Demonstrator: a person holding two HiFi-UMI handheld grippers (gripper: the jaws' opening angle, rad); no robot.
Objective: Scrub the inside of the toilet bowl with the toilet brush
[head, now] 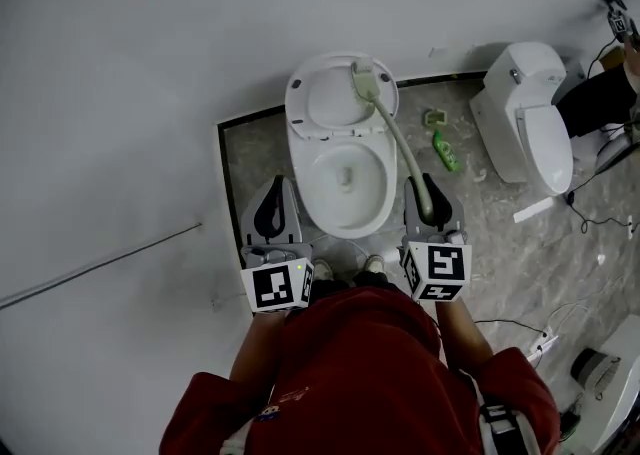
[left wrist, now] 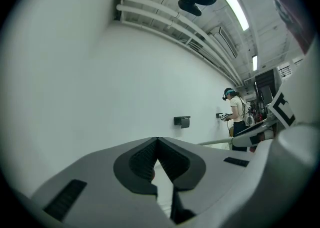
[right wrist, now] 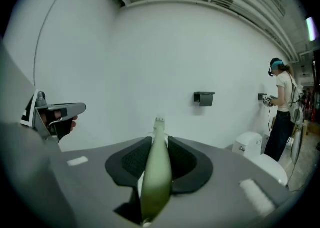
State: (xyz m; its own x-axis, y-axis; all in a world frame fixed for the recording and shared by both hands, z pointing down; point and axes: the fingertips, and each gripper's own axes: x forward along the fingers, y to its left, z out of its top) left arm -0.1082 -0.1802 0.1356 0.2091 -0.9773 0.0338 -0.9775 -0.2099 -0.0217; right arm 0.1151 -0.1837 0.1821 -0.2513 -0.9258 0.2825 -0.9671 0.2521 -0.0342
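**Brush head sits at the back of the toilet, not yet in the bowl**

The right gripper point(head: 427, 191) is closed on the pale green handle of the toilet brush point(head: 393, 135); the right gripper view shows the handle pinched between both pads and running straight out ahead. In the head view the brush's long axis leads from that gripper toward 11 o'clock, ending in the brush head point(head: 366, 81). The head lies over the 1 o'clock edge of the raised lid point(head: 325, 101); whether it touches the lid I cannot tell.

The toilet bowl point(head: 303, 188) stands open. Its hollow lies at about 6 to 7 o'clock from the brush head and at roughly 9 to 10 o'clock from the right gripper. The coming move likely turns on this: the head has to drop back and down into the hollow, the handle tipping steeper.

The left gripper point(head: 272, 193) hangs at the bowl's 8 o'clock side, jaws together with nothing between them, apart from the brush.
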